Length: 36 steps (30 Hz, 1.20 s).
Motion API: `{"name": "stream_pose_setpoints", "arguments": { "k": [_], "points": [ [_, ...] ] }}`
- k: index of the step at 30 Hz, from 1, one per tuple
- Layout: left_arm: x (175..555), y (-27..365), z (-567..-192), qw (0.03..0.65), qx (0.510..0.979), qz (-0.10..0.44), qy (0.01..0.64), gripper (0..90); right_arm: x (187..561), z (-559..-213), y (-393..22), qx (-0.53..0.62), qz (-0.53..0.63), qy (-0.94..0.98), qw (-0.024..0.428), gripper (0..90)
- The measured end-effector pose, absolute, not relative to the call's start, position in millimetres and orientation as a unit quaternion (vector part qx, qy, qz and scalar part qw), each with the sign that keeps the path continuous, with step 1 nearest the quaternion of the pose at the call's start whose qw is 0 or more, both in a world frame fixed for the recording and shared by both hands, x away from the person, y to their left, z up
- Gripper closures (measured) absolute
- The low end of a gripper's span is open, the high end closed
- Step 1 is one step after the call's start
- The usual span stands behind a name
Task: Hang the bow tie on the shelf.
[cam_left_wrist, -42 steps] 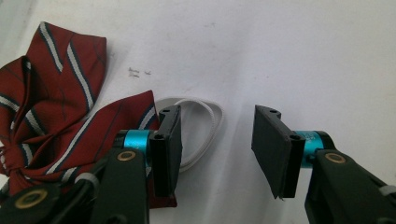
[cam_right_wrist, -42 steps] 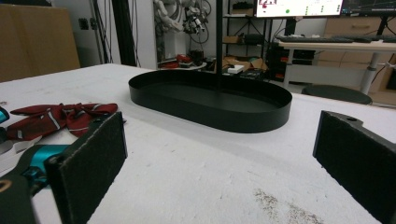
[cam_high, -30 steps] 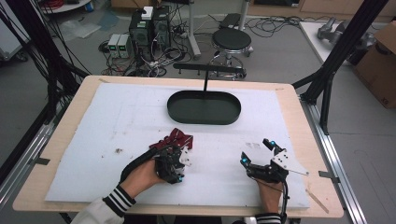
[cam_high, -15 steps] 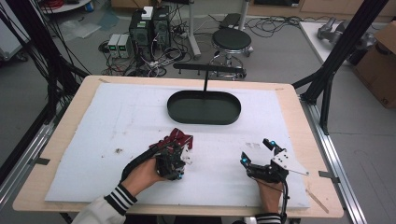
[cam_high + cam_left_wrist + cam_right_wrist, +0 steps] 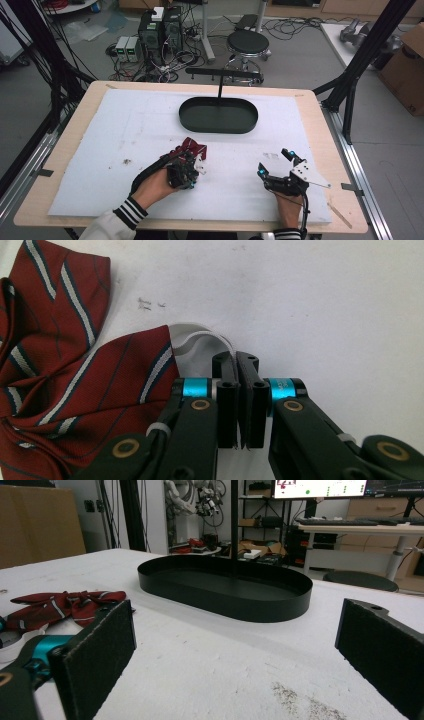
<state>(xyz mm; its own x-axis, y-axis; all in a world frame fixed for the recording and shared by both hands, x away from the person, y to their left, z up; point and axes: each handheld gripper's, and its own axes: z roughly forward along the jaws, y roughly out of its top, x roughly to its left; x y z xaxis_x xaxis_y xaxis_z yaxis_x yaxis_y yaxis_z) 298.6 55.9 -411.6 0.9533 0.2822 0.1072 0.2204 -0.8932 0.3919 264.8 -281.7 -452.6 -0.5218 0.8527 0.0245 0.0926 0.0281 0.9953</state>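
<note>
left gripper view shows the left gripper (image 5: 240, 390) with its jaws just squeezed tight on the thin white strap (image 5: 200, 337) that comes off the red striped bow tie (image 5: 70, 375). the bow tie lies flat on the white table cover (image 5: 325, 300), just beside the jaws. high view shows the bow tie (image 5: 192, 148) near the front middle of the table, with the black oval tray (image 5: 218, 115) well behind it. the right gripper (image 5: 275, 162) waits off to the side, wide open, with nothing in it. what could go wrong: the strap is thin and floppy, so i think it might slip out if the hand lifts fast, or the tie could swing and drop short of the tray. right gripper view shows how tall the tray's wall (image 5: 225, 600) is, which you cannot tell from above. high view hides the pinch on the strap under the hand, but left gripper view shows it up close.
</note>
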Motion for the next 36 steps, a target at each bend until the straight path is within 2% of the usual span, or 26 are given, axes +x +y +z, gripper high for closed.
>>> {"name": "stream_pose_setpoints", "arguments": {
  "k": [10,18,21,36],
  "points": [
    [299,58,-410,0.204,0.966,0.079,0.134,87.2,265,-453,-282,0.369,0.591,0.641,0.322,1.8],
    [301,69,-397,0.268,0.949,0.079,0.146,87.2,265,-453,-282,0.368,0.591,0.641,0.323,1.8],
    [305,77,-386,0.316,0.931,0.083,0.161,87.2,265,-453,-282,0.369,0.591,0.641,0.321,1.8],
    [311,99,-345,0.415,0.879,0.141,0.190,87.3,265,-453,-282,0.366,0.590,0.642,0.325,1.8]
  ]
}}
